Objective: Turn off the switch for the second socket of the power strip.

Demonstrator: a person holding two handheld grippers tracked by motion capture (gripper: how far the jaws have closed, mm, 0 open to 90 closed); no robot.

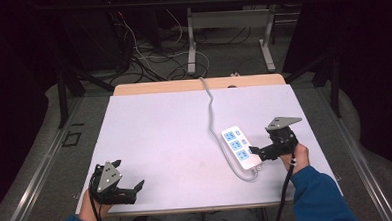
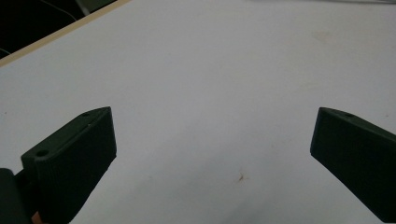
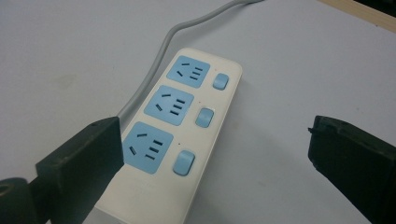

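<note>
At four o'clock on the counter (image 1: 159,127) lay the strip (image 1: 240,146), long axis running eleven to five. The right gripper (image 1: 260,152) hovered at its near end, jaws apart, straddling it; the left gripper (image 1: 129,186), also agape, sat far off at seven.

Your sleeves (image 1: 322,195) are blue. Each hand holds a black tool. Your left gripper (image 1: 124,183) has a grey three-cornered plate (image 1: 108,175) on top with small screws in it. Your right gripper (image 1: 257,152) has the same kind of plate (image 1: 282,122), and a black cable (image 1: 284,191) hangs down from it. The jaws are thick, black and ribbed on the inner face.
</note>
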